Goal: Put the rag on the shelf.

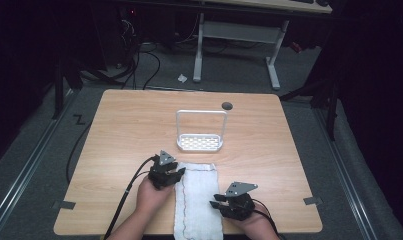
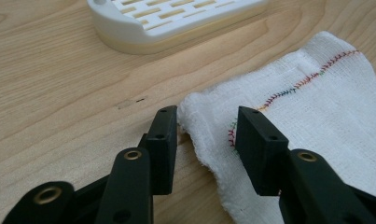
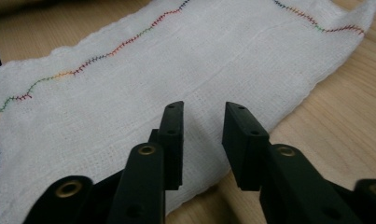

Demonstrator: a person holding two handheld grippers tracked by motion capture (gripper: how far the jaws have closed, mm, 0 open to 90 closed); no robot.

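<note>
Nearest, right hand-held gripper (image 3: 202,121) is hovering spread over the white cloth (image 1: 198,200) lying flat on the tabletop (image 1: 124,130); left hand-held gripper (image 2: 206,128), also spread, is straddling its far corner. Likely pre-grasp; next: pinching the edges. Beyond, white rack (image 1: 200,131) is sitting.

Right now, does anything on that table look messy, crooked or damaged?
Nothing stands out. The white cloth lies flat, its near end hanging over the table edge, and the white rack stands upright behind it. Nothing looks spilled or broken.
</note>
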